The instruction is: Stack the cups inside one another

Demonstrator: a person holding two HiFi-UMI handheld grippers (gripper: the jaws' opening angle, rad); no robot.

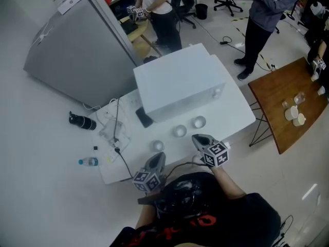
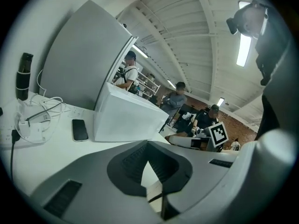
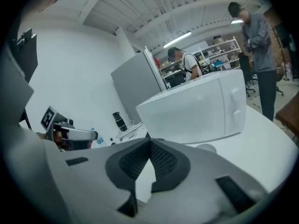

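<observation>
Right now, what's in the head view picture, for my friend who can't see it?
From above, a person holds the left gripper and right gripper, jaws shut and empty, over a white table's near edge. Three unstacked cups sit in a row, the near cup, middle cup and far cup, before a big white box.

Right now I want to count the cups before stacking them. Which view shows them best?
The head view: all three cups stand in a row on the white table. The right gripper view shows only part of one cup beyond its tool; the left gripper view shows none.
</observation>
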